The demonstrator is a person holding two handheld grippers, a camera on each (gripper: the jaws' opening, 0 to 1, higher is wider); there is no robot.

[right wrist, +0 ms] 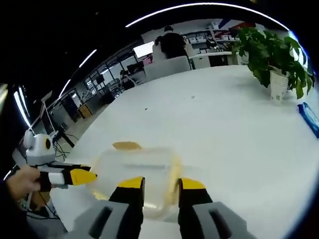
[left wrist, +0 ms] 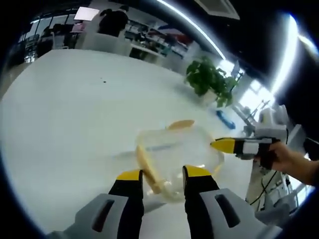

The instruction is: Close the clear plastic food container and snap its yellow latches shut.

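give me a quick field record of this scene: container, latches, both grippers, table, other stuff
container: clear plastic food container on the white table, lid on
latches: yellow latch on far edge, another along a side; snapped or not, cannot tell
left gripper: open, jaws at container's near edge
right gripper: open, jaws at container's near edge
other: potted plant, blue object

containers: one clear food container [left wrist: 177, 162]
yellow latches: two in left gripper view [left wrist: 180, 124] [left wrist: 148, 167]
grippers: two [left wrist: 163, 175] [right wrist: 160, 185]
potted plants: one [right wrist: 273, 57]
blue objects: one [right wrist: 310, 117]
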